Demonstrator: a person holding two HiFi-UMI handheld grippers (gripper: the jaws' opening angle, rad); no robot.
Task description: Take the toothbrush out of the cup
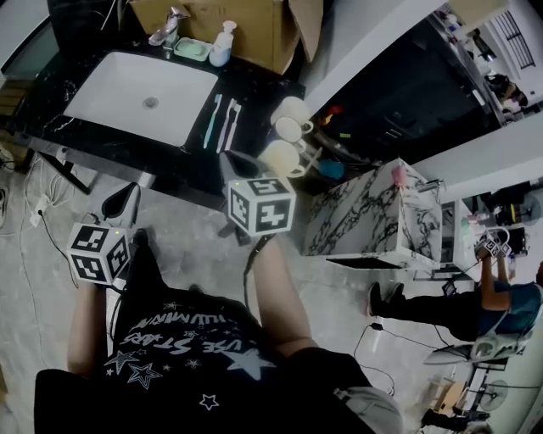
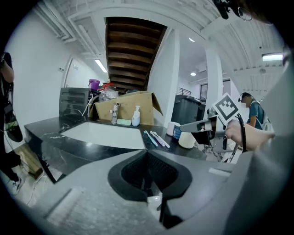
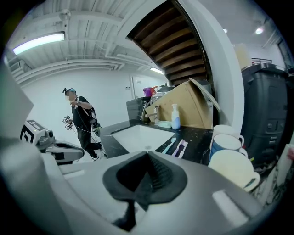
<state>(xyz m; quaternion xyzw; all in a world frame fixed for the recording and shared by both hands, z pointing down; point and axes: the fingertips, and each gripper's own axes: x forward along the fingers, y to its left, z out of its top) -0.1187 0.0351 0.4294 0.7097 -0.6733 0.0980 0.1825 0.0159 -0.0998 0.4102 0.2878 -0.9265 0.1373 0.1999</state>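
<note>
Both tongs are clenched and grip nothing. In the left gripper view the dark pads of the left tongs meet on one closed line. The right tongs are pressed together the same way in their own view. From the head view, the left tongs hang off the front of the sink, short of the dark surface. The right tongs reach the surface edge to the front right of the sink, and their tip blends into the dark stone.

The toothbrushes lie flat on the surface just right of the sink, outside the cups. The teal toothbrush lies nearest the sink. The paler toothbrushes lie right beside it, so close together that the head view barely separates them. The left gripper view shows three brushes in all. Their bristle ends are too small to make out.

Three cups cluster farther right of the sink, and their insides are hard to read. In the right gripper view the cream cup is partly cut off by the tongs' own grey body.

Behind the sink stand a faucet, a soap bottle and a cardboard box, which the top of the frame clips. In the right gripper view a person stands beyond the sink's far left end.
</note>
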